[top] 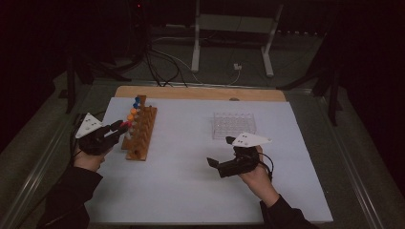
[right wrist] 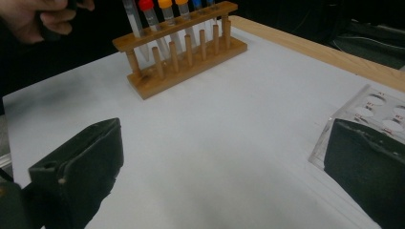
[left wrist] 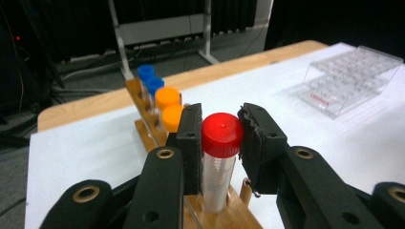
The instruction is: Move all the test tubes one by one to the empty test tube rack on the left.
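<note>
Red-capped tube (left wrist: 221, 143) with clear body, two orange caps (left wrist: 168, 98), two blue caps (left wrist: 146, 72), brown wooden rack (top: 141, 133), clear well plate (top: 233, 125), white-topped bench (top: 191, 181), black hand-held gripper pads (left wrist: 191, 138)

Lab bench setting: wooden tube rack (top: 141, 130) with capped sample tubes (left wrist: 220, 157), clear well plate (top: 233, 125), white-covered surface (top: 191, 191), dark surroundings.
</note>
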